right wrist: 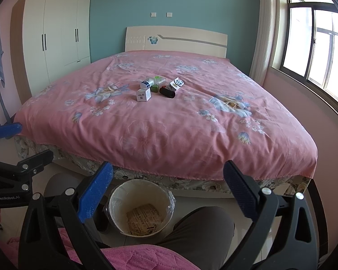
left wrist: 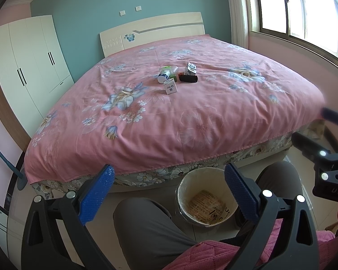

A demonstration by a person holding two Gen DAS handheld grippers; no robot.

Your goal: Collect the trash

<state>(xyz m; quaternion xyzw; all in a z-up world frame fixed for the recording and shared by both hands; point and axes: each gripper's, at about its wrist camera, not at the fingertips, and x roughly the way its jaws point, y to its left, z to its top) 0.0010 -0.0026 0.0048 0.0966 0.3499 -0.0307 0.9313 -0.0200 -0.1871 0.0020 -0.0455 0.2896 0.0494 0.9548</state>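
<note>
We sit at the foot of the bed (right wrist: pixel 169 121) with both tools raised and nothing in them: the left tool (left wrist: pixel 169 180) has its blue pads spread wide apart, and the right tool (right wrist: pixel 167 177) is spread the same way. The trash lies in a tight cluster near the middle of the bed, toward twelve o'clock and well apart from us: a bottle (right wrist: pixel 147 82) on its side, a small box (right wrist: pixel 143 95) just in front of it, a green cube (right wrist: pixel 155 88), a black tube (right wrist: pixel 167 92) and a carton (right wrist: pixel 176 83) at the cluster's three o'clock. The bin (right wrist: pixel 142 204) stands on the floor between our knees at six o'clock (only a printed paper shows at its bottom). We judge the task to be at its opening step, with nothing collected yet. The next move calls for a long reach forward over the bed, likely to the box, the nearest piece, closing on it squarely.
</note>
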